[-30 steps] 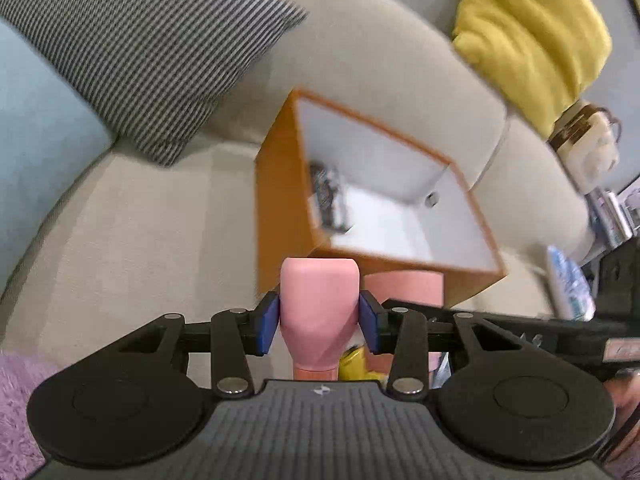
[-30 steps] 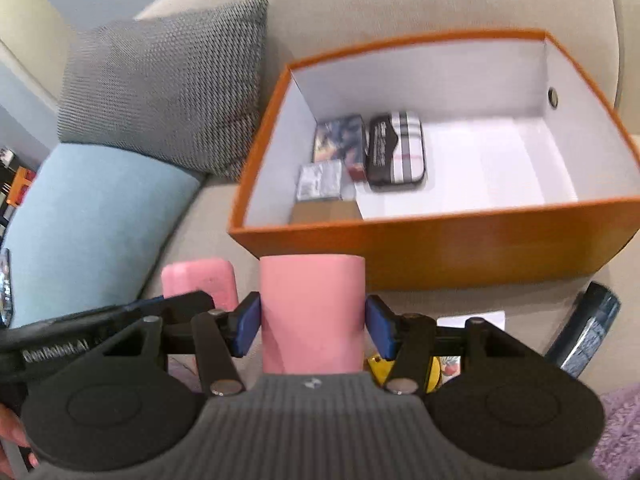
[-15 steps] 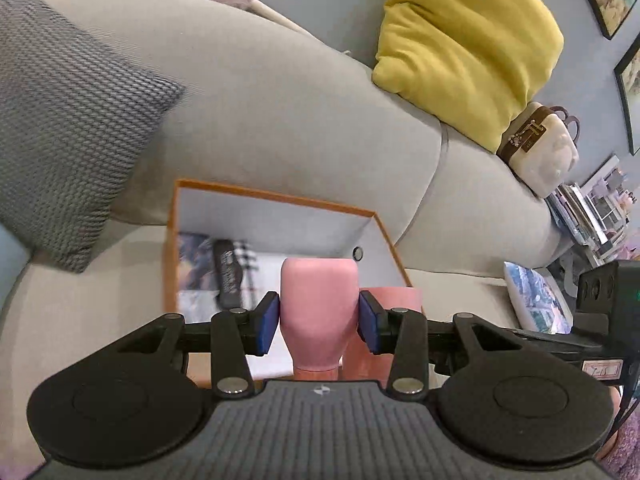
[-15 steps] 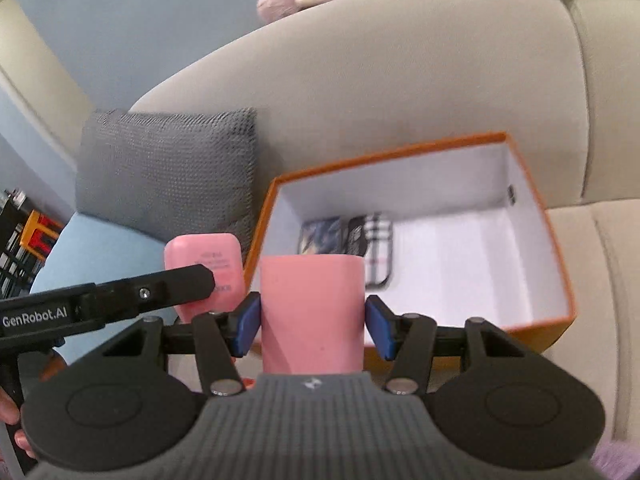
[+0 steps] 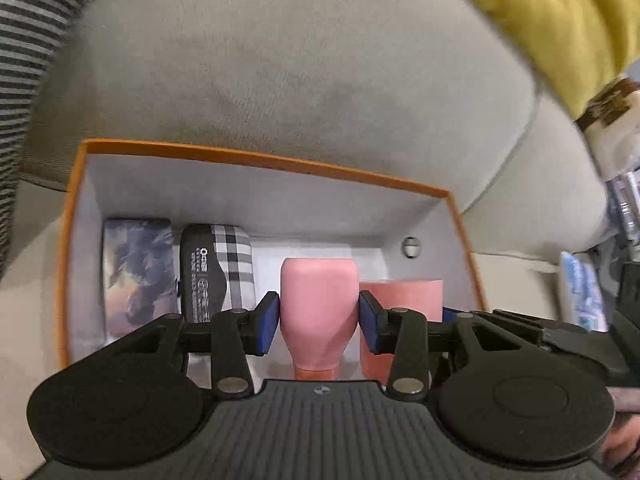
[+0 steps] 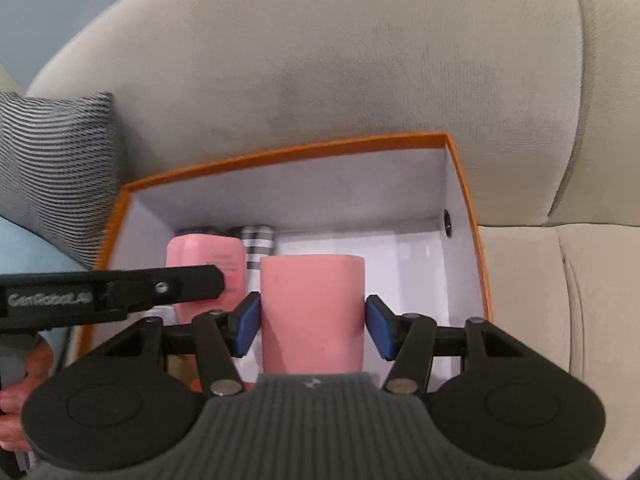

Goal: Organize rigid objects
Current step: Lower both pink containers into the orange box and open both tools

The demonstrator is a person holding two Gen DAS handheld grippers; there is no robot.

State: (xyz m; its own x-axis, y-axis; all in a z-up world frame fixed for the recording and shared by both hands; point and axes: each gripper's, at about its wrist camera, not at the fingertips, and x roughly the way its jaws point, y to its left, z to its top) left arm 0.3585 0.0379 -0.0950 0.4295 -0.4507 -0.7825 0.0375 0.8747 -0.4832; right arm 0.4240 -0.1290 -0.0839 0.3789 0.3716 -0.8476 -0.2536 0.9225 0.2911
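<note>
My left gripper (image 5: 319, 322) is shut on a pink bottle (image 5: 319, 300), held bottom-up over the open orange box (image 5: 256, 158). My right gripper (image 6: 312, 326) is shut on a pink cylindrical container (image 6: 313, 312), also above the box (image 6: 466, 184). Each held item shows in the other view: the pink container (image 5: 402, 316) to the right, the pink bottle (image 6: 206, 260) to the left behind the left gripper's body (image 6: 112, 292). Inside the box lie a dark patterned case (image 5: 138, 272) and a black plaid case (image 5: 218, 268) at its left end.
The box rests on a beige sofa (image 5: 300, 60) against its backrest. A grey striped cushion (image 6: 52, 168) lies to the left, a yellow cushion (image 5: 560, 24) at the upper right. A person's hand (image 6: 24, 396) holds the left tool. The box's right half has a bare white floor (image 6: 404, 264).
Both grippers, still holding their pink items, moved forward from in front of the box to over its inside. The box now fills the lower middle of both views.
</note>
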